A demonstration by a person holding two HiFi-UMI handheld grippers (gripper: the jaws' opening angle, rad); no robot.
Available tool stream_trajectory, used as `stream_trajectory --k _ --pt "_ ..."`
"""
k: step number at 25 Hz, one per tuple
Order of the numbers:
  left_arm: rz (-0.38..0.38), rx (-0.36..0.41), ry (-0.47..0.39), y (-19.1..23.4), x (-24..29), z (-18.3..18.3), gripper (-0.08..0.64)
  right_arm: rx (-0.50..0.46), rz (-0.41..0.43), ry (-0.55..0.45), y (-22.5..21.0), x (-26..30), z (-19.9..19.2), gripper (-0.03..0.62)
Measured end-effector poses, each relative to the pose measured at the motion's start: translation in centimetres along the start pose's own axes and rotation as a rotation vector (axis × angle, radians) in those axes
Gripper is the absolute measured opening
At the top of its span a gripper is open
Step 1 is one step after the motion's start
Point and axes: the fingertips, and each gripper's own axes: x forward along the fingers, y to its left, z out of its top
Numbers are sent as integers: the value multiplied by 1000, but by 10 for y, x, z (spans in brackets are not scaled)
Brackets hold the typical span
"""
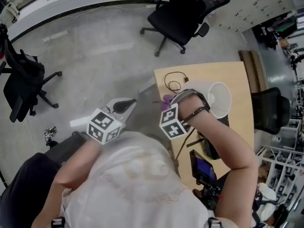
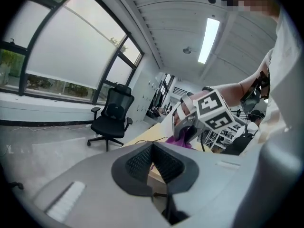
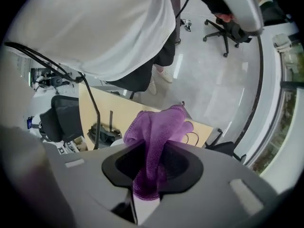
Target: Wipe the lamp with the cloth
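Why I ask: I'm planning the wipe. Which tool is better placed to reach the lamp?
Likely right. The right tool grips the cloth and hangs over the table beside the lamp; the left tool is shut, empty, and off the table's edge.

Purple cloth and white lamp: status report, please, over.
Right hand-held gripper shut on purple woven cloth. Left hand-held gripper shut, empty. White round lamp on wooden table, cloth not touching it. Black cable beside lamp.

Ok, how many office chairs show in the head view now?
3: far chair past the desk, left chair at the picture's left edge, right chair beside the desk. A dark shape bottom-left may be another.
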Motion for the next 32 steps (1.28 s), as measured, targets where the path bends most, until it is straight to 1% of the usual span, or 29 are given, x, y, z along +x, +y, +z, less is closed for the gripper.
stream_trajectory --k 3,5,6,8,10,12,13,15,18,20,22,24,26,29,32 --pt "-18 1 18 2 2 -2 2 -24 -43 -12 8 12 17 114" --pt "-32 2 28 4 5 -2 2 9 -107 -64 10 8 28 114" --pt "-40 6 33 5 7 0 2 48 -159 -103 8 1 33 114" --pt "-61 20 43 4 14 3 2 162 -300 -191 3 -19 39 114" --pt "-94 38 55 0 23 6 2 311 -476 -271 0 -47 37 115" --pt "-131 59 68 -4 32 9 2 472 -656 -320 4 -76 26 114" --pt "-146 69 76 -6 36 10 2 540 -734 -319 10 -88 16 114" --pt "-170 87 92 -12 44 9 2 661 -865 -289 26 -107 -8 114" --pt "-201 102 108 -27 56 8 2 823 -1004 -239 55 -121 -44 114" --pt "-225 114 112 -43 62 10 2 887 -1067 -197 70 -124 -64 113" --pt "-246 138 118 -58 65 11 2 920 -1109 -158 79 -122 -76 112" --pt "-252 159 122 -70 65 10 2 940 -1121 -140 82 -108 -80 110" --pt "-240 166 123 -78 65 9 2 952 -1117 -144 82 -88 -81 109" --pt "-200 163 124 -88 66 9 2 928 -1125 -171 84 -60 -77 104" --pt "-152 156 126 -99 62 5 2 867 -1083 -227 83 -33 -56 104"
